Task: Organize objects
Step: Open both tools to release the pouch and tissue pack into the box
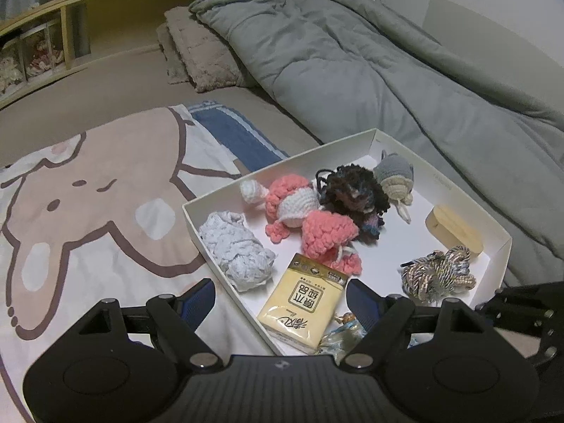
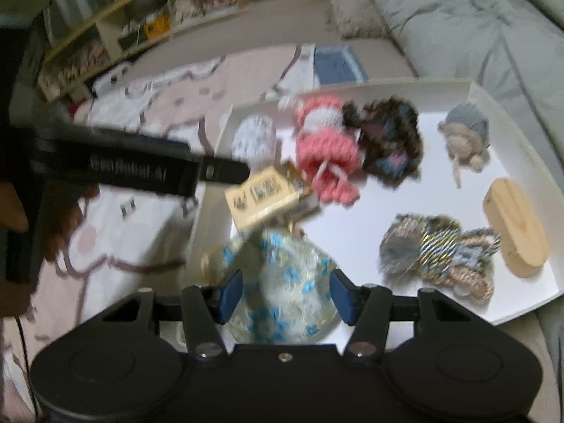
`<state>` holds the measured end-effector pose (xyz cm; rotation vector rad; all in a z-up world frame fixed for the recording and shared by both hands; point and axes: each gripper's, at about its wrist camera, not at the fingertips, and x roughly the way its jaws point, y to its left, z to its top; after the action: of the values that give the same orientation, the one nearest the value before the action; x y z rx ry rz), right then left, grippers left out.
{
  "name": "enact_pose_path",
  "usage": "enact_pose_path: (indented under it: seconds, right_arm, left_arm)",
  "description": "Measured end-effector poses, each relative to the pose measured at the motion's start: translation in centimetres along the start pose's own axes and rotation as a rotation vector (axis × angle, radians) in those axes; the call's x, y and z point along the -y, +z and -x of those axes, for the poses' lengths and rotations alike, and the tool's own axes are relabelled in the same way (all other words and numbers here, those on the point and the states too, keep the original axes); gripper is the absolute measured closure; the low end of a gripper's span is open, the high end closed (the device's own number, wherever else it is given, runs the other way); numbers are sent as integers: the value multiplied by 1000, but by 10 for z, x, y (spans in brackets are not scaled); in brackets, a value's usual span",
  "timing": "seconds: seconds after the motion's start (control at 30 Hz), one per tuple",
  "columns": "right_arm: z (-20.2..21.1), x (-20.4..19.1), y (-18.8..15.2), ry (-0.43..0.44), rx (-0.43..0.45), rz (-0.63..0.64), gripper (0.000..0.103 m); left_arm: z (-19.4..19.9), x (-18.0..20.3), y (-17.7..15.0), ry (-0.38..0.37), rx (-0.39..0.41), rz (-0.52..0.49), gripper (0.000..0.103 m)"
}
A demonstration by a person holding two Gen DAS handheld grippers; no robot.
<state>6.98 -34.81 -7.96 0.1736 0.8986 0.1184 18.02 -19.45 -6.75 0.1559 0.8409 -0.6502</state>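
A white shallow box (image 1: 352, 145) lies on the bed. It holds a yellow tissue pack (image 1: 303, 296), pink crochet pieces (image 1: 317, 232), a dark pompom (image 1: 352, 190), a grey crochet toy (image 1: 393, 172), a wooden oval (image 1: 454, 232), a cord bundle (image 1: 437, 271) and a crumpled white cloth (image 1: 236, 250). My left gripper (image 1: 282, 299) stands open across the box's near-left wall, above the tissue pack. In the right wrist view my right gripper (image 2: 287, 296) is shut on a blue-flowered pouch (image 2: 282, 282) at the box's (image 2: 352, 84) near edge, with both pads against its sides. That view is blurred.
A bunny-print blanket (image 1: 88, 194) and a blue towel (image 1: 239, 137) lie left of the box. A grey duvet (image 1: 352, 53) is heaped behind and right of it, with a fuzzy pillow (image 1: 201, 53) beside it. A wooden shelf (image 1: 70, 35) runs along the far left.
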Motion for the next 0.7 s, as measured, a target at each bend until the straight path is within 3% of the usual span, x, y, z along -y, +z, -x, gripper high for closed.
enact_pose_path:
  seconds: [0.37, 0.57, 0.63, 0.7]
  right_arm:
    - [34, -3, 8, -60, 66, -18, 31]
    - [61, -5, 10, -89, 124, -34, 15]
    - [70, -7, 10, -107, 142, -28, 4]
    - [78, -8, 9, -111, 154, -25, 2]
  left_arm:
    - [41, 6, -3, 55, 17, 28, 19]
    - [71, 6, -7, 86, 50, 58, 5]
    - [82, 8, -8, 98, 57, 68, 4]
    - [93, 10, -9, 108, 66, 73, 3]
